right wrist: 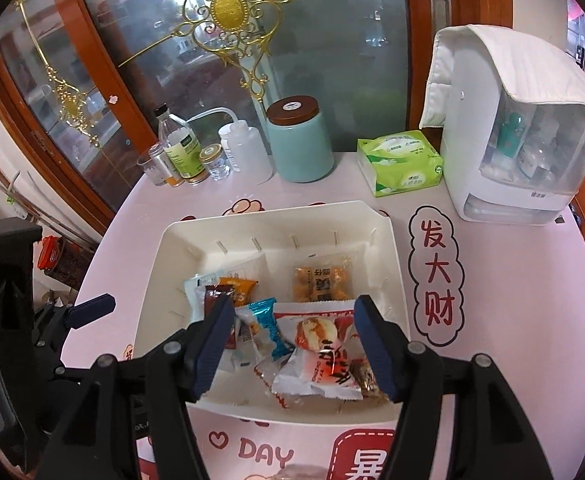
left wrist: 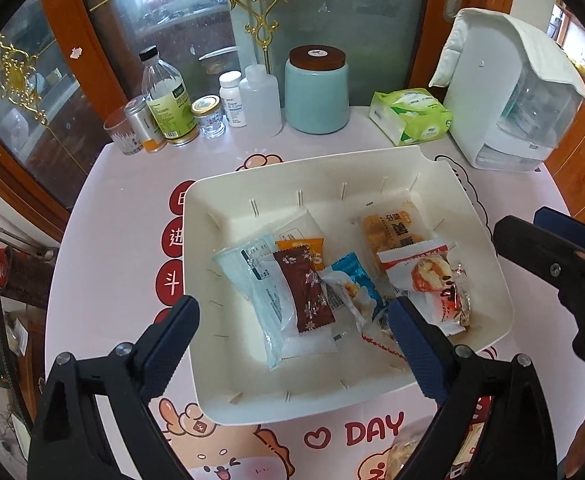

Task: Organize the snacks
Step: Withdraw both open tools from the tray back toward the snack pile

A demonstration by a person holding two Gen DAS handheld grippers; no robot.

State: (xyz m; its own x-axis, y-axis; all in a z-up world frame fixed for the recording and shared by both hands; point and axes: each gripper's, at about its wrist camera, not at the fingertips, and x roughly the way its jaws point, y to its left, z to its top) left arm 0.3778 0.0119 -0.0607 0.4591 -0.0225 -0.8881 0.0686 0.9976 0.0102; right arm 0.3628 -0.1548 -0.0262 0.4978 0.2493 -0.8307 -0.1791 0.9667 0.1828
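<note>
A cream plastic basket (left wrist: 332, 168) (right wrist: 396, 248) sits mid-table and holds several wrapped snacks: a brown packet (left wrist: 308, 292), a pale blue packet (left wrist: 252, 276), an orange packet (left wrist: 392, 228) (right wrist: 322, 284) and a red-and-white pastry packet (left wrist: 436, 284) (right wrist: 320, 348). My left gripper (left wrist: 294, 344) is open and empty above the basket's near side. My right gripper (right wrist: 292, 344) is open and empty over the red-and-white packet; it also shows at the right of the left wrist view (left wrist: 548, 256). Another wrapped snack (left wrist: 404, 452) lies on the table near the front edge.
Bottles and jars (left wrist: 168, 100), a teal canister (left wrist: 316, 92), a green tissue pack (left wrist: 410, 118) and a white cloth-topped cabinet (left wrist: 508, 92) line the table's back. A glass door stands behind. The tablecloth (right wrist: 512, 320) is pink with cartoon prints.
</note>
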